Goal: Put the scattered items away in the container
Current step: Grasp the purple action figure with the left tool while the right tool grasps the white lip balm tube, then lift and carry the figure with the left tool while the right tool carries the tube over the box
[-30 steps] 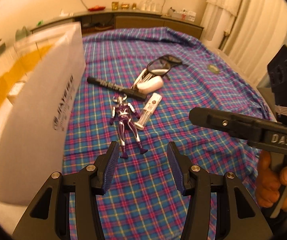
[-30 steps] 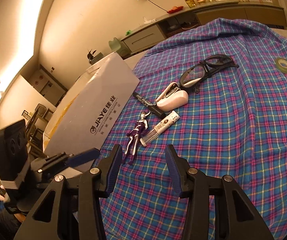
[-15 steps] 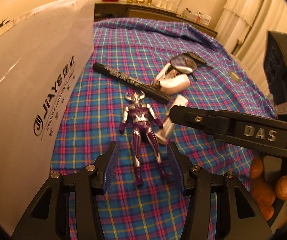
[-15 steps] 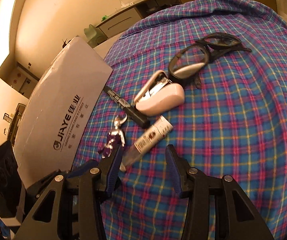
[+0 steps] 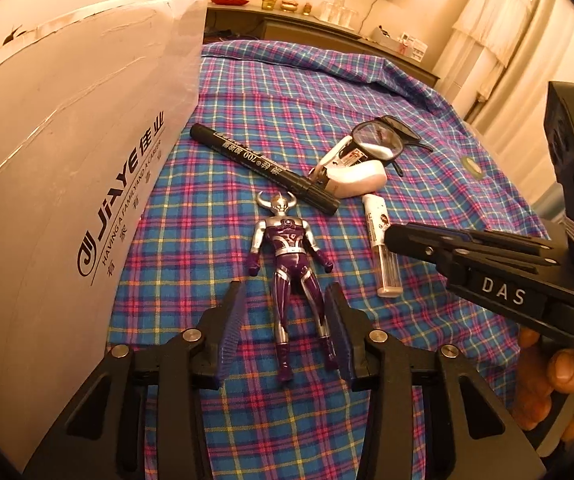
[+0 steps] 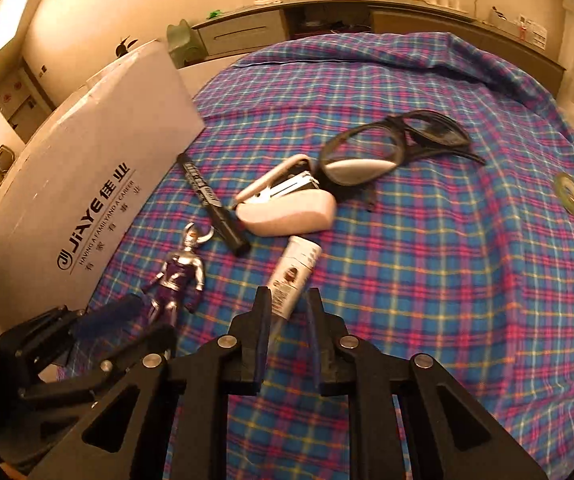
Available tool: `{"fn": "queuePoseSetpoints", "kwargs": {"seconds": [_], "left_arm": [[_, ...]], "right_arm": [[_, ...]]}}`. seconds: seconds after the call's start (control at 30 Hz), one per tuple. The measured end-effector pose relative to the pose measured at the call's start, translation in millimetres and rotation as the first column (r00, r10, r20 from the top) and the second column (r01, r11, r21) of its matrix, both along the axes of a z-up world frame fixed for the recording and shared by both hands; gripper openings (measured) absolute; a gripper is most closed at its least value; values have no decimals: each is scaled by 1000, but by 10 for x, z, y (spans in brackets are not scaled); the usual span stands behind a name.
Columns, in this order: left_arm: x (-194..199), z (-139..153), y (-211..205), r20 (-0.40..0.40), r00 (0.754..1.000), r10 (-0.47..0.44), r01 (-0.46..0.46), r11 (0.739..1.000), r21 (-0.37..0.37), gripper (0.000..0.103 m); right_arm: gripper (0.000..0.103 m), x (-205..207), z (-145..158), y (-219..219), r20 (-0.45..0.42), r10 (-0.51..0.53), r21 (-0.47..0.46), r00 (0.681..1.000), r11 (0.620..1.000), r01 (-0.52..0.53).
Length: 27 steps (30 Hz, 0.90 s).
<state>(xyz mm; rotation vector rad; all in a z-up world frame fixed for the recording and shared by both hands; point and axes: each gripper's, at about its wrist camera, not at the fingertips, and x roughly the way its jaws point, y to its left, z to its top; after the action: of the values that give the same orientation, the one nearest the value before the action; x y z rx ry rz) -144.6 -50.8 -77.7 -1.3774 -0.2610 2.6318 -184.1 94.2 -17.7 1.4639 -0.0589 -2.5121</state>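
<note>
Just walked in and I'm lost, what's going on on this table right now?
A person is working two handheld grippers to tidy items into the white box. The left gripper, open, straddles the legs of the purple toy figure. The right gripper has its fingers around the clear tube, though whether it grips yet is unclear.

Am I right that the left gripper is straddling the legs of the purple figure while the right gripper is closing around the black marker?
Not quite: the right gripper is around the clear tube with the white label, not the black marker, as the right wrist view shows. The left gripper does straddle the legs of the purple figure.
</note>
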Motion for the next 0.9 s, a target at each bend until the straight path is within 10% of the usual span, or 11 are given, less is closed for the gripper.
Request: {"fn": "queuePoseSetpoints", "kwargs": {"seconds": [0.13,0.33,0.9], "left_arm": [[-77,11,89,19,1000,9,-8,1000,-22,55],[-119,4,156,-2,1000,18,-18,994,-105,40],[175,333,133,-45,999,15,-16,1000,-24,36]], "right_arm": [[37,-18,-51,-76,-1,8,-14,1000,1000,-8],[20,-35,-50,-118,-33,41,48,999,998,-39],[20,352,101,130,-35,0,-100,999,995,-3]]}}
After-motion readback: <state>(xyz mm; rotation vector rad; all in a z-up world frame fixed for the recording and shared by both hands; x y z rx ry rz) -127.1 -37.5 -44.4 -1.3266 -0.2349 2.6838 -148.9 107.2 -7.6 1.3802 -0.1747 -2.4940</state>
